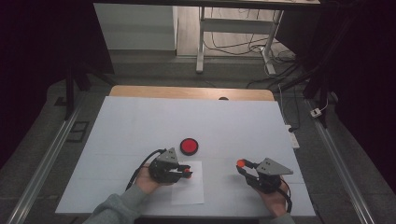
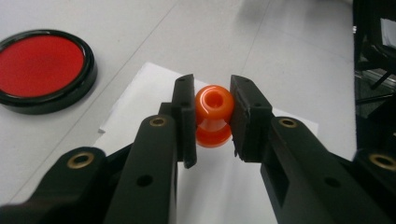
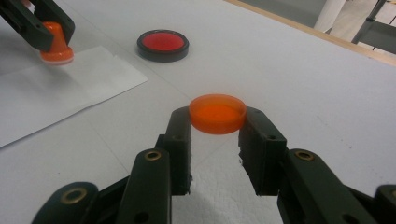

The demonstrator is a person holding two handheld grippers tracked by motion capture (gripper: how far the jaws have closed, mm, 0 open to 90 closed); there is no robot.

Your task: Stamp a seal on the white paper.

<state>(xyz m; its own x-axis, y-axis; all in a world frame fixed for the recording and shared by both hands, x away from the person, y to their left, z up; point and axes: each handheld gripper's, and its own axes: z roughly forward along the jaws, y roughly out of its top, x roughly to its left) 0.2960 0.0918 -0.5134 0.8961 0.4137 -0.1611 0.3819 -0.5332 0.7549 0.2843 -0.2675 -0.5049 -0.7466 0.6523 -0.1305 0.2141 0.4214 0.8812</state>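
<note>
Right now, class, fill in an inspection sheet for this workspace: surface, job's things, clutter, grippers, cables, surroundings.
Surface: white-covered table, wooden far edge showing.
Job's things: white paper sheet; orange stamp standing on the sheet; orange cap; round red ink pad in a black case beyond the sheet.
Clutter: nothing seen.
Grippers: left gripper shut on the orange stamp; right gripper shut on the orange cap, held above the table.
Cables: black cable trailing from the left gripper; loose cables on the floor.
Surroundings: dark room, desk legs behind, power strip at the table's right.
</note>
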